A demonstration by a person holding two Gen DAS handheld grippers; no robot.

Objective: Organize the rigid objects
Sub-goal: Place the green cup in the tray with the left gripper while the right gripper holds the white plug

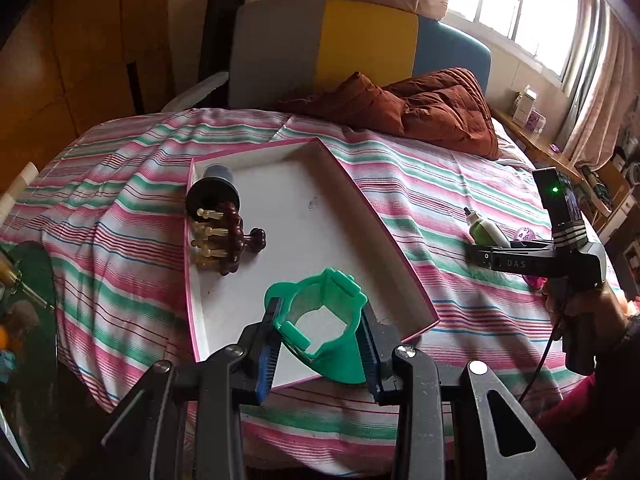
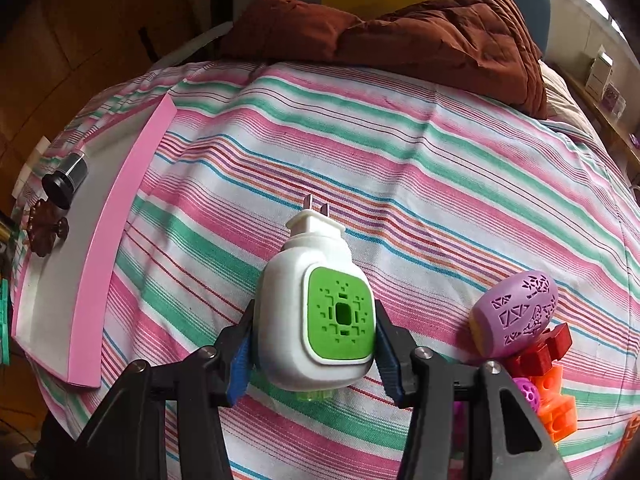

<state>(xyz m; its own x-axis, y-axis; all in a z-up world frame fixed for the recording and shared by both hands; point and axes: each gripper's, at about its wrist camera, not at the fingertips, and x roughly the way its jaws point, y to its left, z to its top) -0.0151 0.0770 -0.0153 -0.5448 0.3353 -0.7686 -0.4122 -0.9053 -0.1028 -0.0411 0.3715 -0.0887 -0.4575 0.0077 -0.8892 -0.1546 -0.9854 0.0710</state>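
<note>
A shallow box lid (image 1: 320, 216), white inside with a pink rim, lies on the striped bedsheet (image 1: 120, 240). In its left corner rest a black cylindrical cap (image 1: 212, 196) lying on its side and, touching it, a dark brown beaded piece with pale yellow pegs (image 1: 224, 240); the rest of the white floor is bare.

Above the near end of the lid the left gripper (image 1: 320, 340) pinches a green plastic ring-shaped holder (image 1: 320, 320), its blue pads pressed on the holder's two sides. The holder is an open collar with a squared tab at the top and a clip on the left; the white floor shows through its hole.

To the right, over the sheet and clear of the lid, the right gripper (image 2: 314, 340) clamps a white plug-in vaporizer (image 2: 316, 312) by its flanks. It has a rounded white body, a green square face pierced with small slots, and two metal prongs pointing away.

Only the right wrist view shows the pile beside that gripper: a lilac egg-shaped piece with cut-out patterns (image 2: 516, 312), dark red blocks (image 2: 544, 348), orange blocks (image 2: 560, 404) and a magenta perforated ball (image 2: 528, 392). Only the left wrist view shows the lid's whole interior, the hand (image 1: 580, 304) bearing the right gripper, and the rust-brown quilt (image 1: 432, 108) before a grey, yellow and blue headboard (image 1: 340, 44)
</note>
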